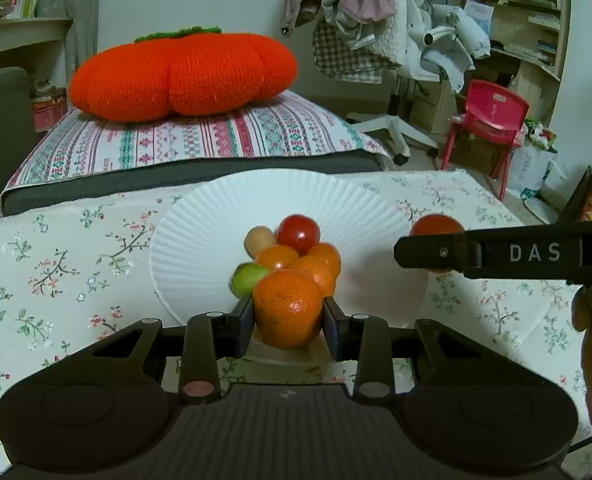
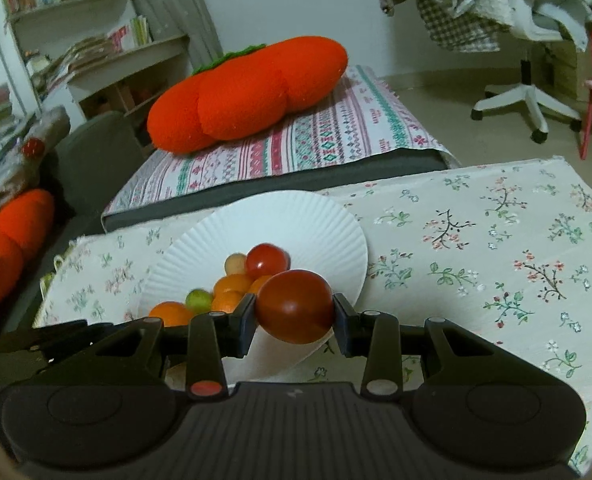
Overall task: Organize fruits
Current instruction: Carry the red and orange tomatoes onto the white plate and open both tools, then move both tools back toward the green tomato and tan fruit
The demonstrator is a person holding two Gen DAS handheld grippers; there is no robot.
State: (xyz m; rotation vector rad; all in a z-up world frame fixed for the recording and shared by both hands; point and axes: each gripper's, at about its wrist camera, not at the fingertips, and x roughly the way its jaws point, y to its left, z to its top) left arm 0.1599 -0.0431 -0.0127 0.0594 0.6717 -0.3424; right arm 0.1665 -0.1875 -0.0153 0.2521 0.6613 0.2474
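A white ribbed plate (image 1: 200,248) on the floral tablecloth holds several small fruits: a red one (image 1: 298,233), orange ones, a green one (image 1: 247,278) and a tan one (image 1: 259,240). My left gripper (image 1: 288,317) is shut on an orange fruit (image 1: 288,308) at the plate's near rim. My right gripper (image 2: 294,312) is shut on a dark red fruit (image 2: 294,306) above the plate's (image 2: 316,220) near right edge. In the left wrist view the right gripper reaches in from the right with that red fruit (image 1: 436,225) over the plate's right rim.
A big orange knitted pumpkin cushion (image 1: 184,76) lies on a striped mattress (image 1: 200,140) behind the table. A white swivel chair (image 2: 528,100) draped with clothes and a red child's chair (image 1: 488,120) stand at the right. The floral tablecloth (image 2: 496,240) stretches to the right.
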